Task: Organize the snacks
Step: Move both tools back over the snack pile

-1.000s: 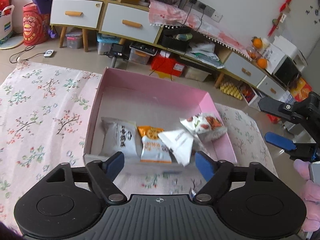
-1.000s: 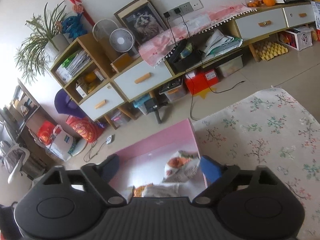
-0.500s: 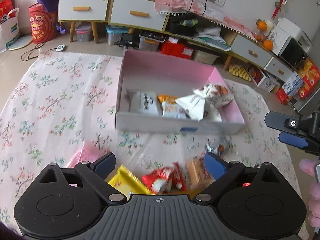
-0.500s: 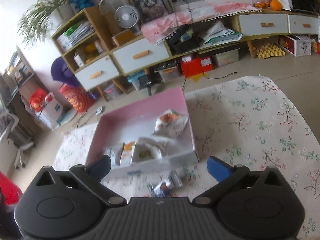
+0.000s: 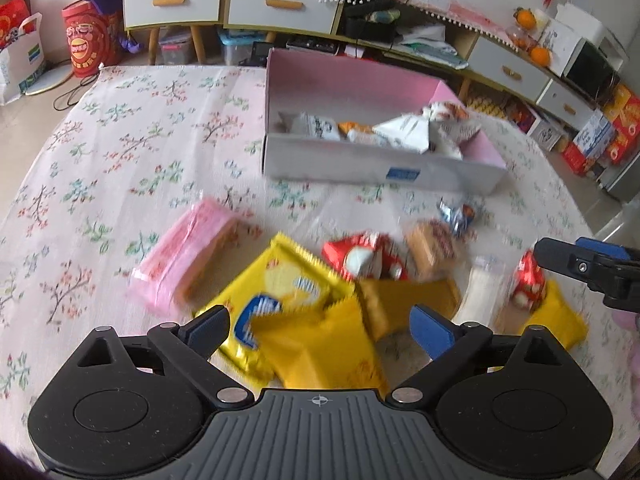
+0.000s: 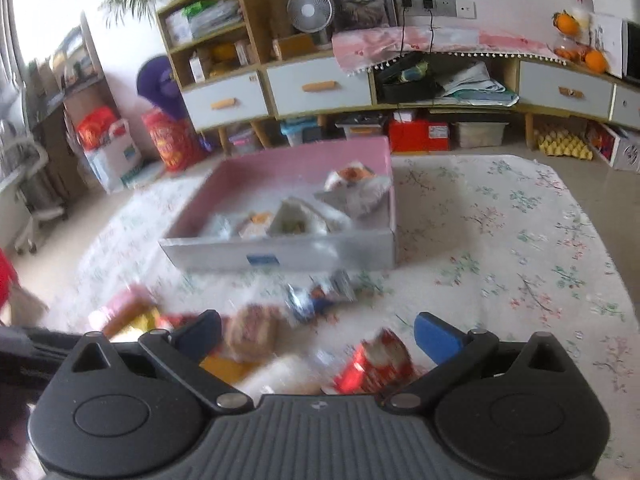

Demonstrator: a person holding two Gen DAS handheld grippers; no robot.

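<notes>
A pink-lined box (image 5: 360, 76) (image 6: 280, 256) on the floral cloth holds several snack packets (image 5: 404, 132). In front of it lie loose snacks: a pink packet (image 5: 188, 256), yellow bags (image 5: 280, 292), a red packet (image 5: 360, 256), a brown cake packet (image 5: 432, 244), a white tube (image 5: 478, 292) and a small red packet (image 5: 528, 280) (image 6: 376, 364). My left gripper (image 5: 320, 328) is open and empty above the yellow bags. My right gripper (image 6: 318, 334) is open and empty above the small red packet; it also shows in the left wrist view (image 5: 588, 264) at the right edge.
The floral cloth (image 5: 120, 140) covers the table. Behind it stand low cabinets with drawers (image 6: 320, 88), storage boxes, a fan (image 6: 310, 10) and a red bag (image 5: 86, 44) on the floor. A blue-silver wrapper (image 6: 316, 296) lies near the box front.
Both grippers have pulled back from over the box toward the near table edge. The loose snacks in front of the box have come into view. Both stay open.
</notes>
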